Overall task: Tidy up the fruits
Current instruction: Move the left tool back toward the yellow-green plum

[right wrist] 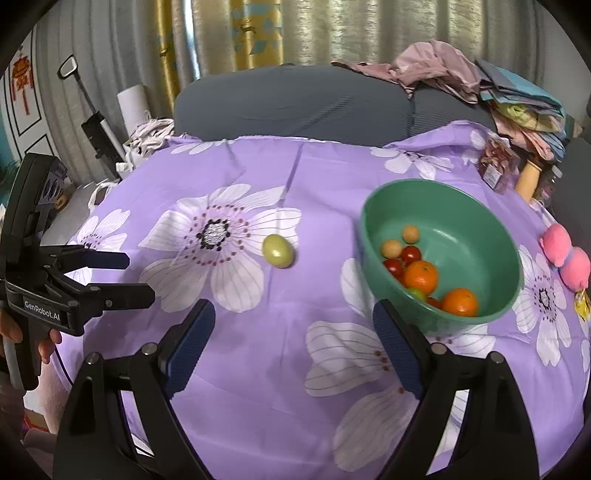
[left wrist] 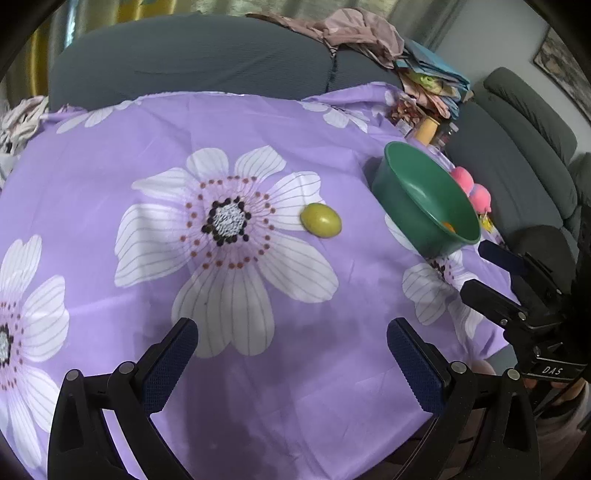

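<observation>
While both tools hung empty, left gripper (left wrist: 291, 354) and right gripper (right wrist: 293, 336) spread wide, one green fruit (left wrist: 320, 219) lay mid-cloth, uncollected; green bowl (right wrist: 480, 218), near the tablecloth's (right wrist: 258, 350) right edge, held the gathered fruits

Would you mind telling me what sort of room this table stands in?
Probably a home living room: a grey sofa stands behind the table, curtains hang beyond it, and loose clothes lie piled on the sofa back.
</observation>
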`<state>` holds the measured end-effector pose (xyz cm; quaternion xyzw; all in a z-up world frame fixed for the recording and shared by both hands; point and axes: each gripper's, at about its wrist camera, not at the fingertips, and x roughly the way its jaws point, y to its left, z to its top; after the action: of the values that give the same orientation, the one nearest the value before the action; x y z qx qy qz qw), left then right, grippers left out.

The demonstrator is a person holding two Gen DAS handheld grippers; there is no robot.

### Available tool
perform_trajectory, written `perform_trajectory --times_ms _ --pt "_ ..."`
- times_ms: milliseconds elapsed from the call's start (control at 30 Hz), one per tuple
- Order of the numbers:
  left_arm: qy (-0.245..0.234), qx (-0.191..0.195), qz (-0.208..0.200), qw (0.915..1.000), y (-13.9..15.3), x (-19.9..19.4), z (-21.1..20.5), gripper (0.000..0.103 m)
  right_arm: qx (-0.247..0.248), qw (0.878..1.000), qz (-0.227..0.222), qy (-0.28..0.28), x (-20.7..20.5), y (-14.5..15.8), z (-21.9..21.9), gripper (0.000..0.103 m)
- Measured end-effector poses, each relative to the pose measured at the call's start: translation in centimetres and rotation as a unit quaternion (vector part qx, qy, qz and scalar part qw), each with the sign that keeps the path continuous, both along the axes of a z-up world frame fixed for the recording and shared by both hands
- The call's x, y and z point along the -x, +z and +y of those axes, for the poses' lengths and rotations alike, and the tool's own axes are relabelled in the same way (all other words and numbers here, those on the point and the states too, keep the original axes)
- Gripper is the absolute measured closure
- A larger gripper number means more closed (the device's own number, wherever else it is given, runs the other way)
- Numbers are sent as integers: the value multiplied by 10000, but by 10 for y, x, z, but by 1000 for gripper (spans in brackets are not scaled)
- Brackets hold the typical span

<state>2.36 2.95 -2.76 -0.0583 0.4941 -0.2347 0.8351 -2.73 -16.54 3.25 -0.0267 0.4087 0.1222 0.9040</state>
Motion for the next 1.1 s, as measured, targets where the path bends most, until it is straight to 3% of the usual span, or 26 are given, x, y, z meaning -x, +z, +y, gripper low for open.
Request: perform_trajectory --times_ms 1100 --pt "30 241 195 9995 -16 1 22 1 252 9984 367 336 -8 -18 41 14"
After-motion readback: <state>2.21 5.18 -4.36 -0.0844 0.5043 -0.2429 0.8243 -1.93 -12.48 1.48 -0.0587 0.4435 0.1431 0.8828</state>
